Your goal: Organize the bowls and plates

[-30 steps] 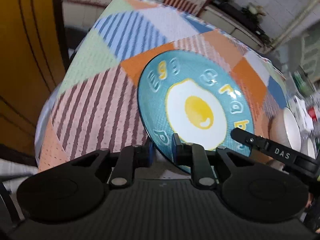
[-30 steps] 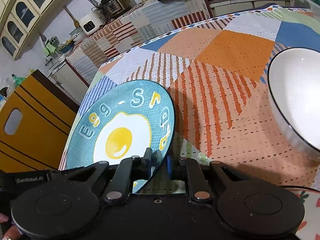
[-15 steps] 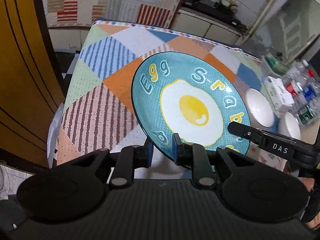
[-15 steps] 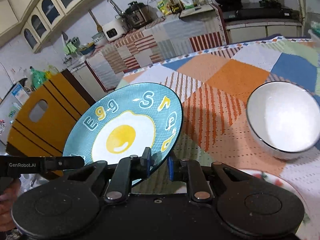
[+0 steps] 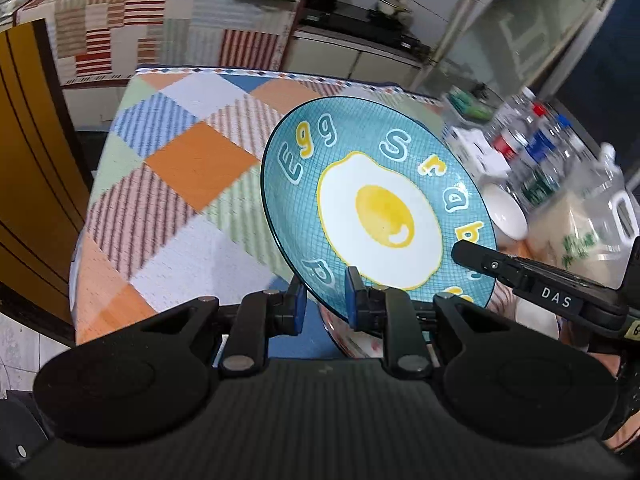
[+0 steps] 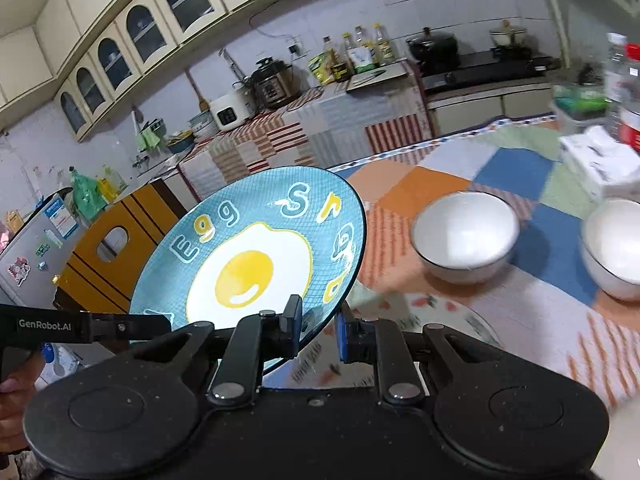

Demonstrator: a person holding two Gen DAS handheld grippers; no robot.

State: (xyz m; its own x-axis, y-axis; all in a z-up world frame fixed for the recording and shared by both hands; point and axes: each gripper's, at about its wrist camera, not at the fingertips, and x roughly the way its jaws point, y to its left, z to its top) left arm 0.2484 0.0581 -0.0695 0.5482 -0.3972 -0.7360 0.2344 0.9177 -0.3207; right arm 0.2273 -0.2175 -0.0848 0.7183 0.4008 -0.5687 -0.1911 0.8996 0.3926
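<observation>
Egg plate [image 5: 380, 208] is up off the bench [image 5: 180, 168], tilted, with both claws pinching its near rim: left claw [image 5: 326, 298] on one edge, right claw [image 6: 318, 328] on the other. Under it sits a flowery plate [image 6: 440, 320], and two white bowls [image 6: 466, 236] are further right on the patchwork cloth.

Egg plate [image 5: 380, 208] now higher above the patchwork tablecloth [image 5: 180, 168], more tilted.
</observation>
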